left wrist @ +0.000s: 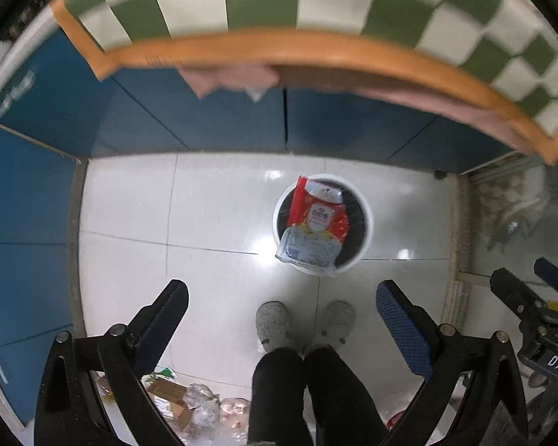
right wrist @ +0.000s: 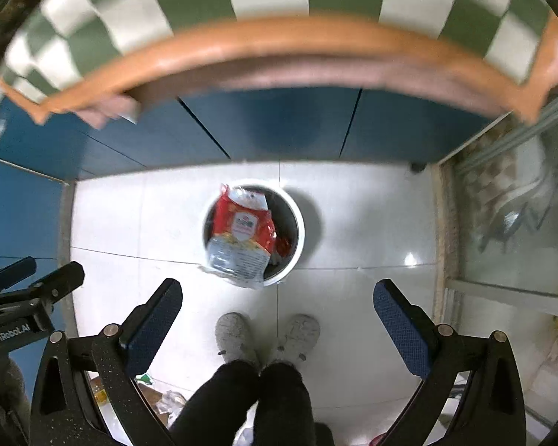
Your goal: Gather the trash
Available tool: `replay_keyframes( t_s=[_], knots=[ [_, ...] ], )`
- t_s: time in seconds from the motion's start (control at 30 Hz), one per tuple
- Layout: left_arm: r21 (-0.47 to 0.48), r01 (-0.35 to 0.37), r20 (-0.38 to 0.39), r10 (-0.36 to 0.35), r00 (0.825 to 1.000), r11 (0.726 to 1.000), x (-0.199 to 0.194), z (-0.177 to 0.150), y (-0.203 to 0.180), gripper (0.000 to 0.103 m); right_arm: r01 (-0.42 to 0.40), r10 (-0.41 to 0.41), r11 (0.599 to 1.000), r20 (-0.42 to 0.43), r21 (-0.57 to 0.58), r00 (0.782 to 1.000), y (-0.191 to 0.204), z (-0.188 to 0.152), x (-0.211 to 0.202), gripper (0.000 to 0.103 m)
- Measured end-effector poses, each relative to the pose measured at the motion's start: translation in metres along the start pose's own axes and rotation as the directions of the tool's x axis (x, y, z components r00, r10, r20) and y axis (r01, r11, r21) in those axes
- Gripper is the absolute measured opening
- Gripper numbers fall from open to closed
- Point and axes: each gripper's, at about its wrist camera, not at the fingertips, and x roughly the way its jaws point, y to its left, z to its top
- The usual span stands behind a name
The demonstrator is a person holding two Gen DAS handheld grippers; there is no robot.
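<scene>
A large red and white snack bag (left wrist: 316, 221) lies across the top of a round white bin (left wrist: 368, 219) on the tiled floor, its clear end hanging over the near rim. The right wrist view shows the same bag (right wrist: 241, 234) and bin (right wrist: 297, 223). Both grippers point straight down from high above the floor. My left gripper (left wrist: 282, 297) is open with nothing between its fingers. My right gripper (right wrist: 277, 297) is also wide open and empty. More trash (left wrist: 189, 401), wrappers and a small cardboard box, lies on the floor at the lower left.
A person's grey slippers (left wrist: 273, 325) and dark trouser legs stand just in front of the bin. Blue cabinet doors (left wrist: 204, 119) run below an orange-edged counter with green and white checks (left wrist: 264, 0). A glass door (right wrist: 520, 223) is at the right.
</scene>
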Motion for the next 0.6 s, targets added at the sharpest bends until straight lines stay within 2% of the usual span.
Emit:
replay_keyframes(
  t_s=[0.1,0.27,0.4,0.6],
  knots=[
    [0.033,0.029,0.033,-0.030,0.999,0.999,-0.055,-0.007,-0.004,0.103,-0.013,0.013,1.000,0.044,0.000,0.999,0.008,-0.006,-0.086,0.103],
    [0.067,0.145,0.086,-0.150,0.985,0.987,-0.150,-0.016,-0.003,0.103,-0.080,0.078,0.997,0.098,0.016,0.992,0.017,-0.018,-0.193,0.103],
    [0.084,0.240,0.132,-0.249,0.959,0.967,-0.213,-0.022,0.000,0.103,-0.177,0.171,0.984,0.143,0.030,0.975,0.017,-0.032,-0.274,0.103],
    [0.080,0.365,0.163,-0.374,0.913,0.927,-0.277,-0.036,0.009,0.103,-0.256,0.249,0.966,0.182,0.016,0.951,0.024,-0.052,-0.345,0.103]
  ],
)
